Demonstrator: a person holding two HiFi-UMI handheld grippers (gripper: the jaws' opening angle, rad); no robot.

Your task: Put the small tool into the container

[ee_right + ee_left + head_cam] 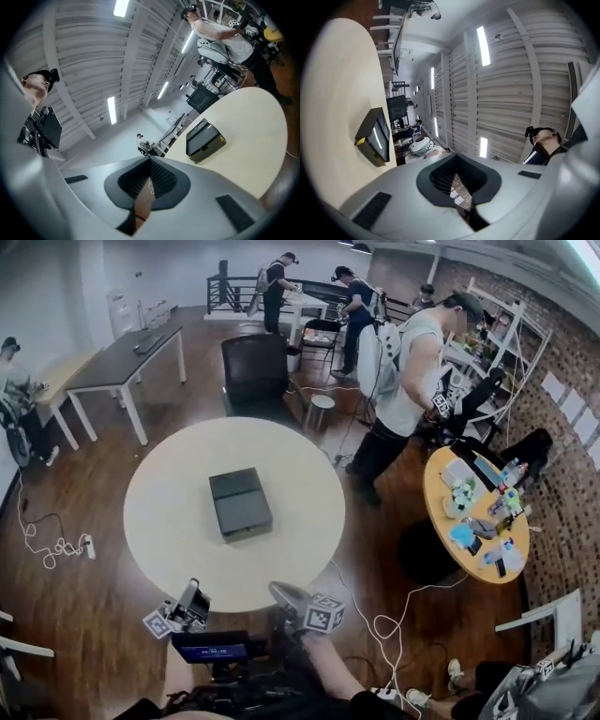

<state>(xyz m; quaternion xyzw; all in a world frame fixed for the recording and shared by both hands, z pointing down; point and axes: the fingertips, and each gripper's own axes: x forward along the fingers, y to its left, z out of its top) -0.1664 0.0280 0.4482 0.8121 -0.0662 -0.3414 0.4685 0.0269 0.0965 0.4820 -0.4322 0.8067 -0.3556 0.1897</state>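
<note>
A dark closed box, the container [240,503], lies near the middle of the round white table [169,512]. It also shows in the left gripper view [375,136] and the right gripper view [204,139]. No small tool can be made out in any view. My left gripper [194,590] [457,180] hovers at the table's near edge, tilted upward, with its jaws together. My right gripper [281,592] [150,176] is beside it over the near edge, pointing level, jaws shut. I see nothing clearly held between them.
A black chair [255,371] stands behind the table. An orange round table [441,521] with clutter is at the right, and a person [403,390] stands by it. Cables [56,545] lie on the wooden floor at left. Other people work at far desks.
</note>
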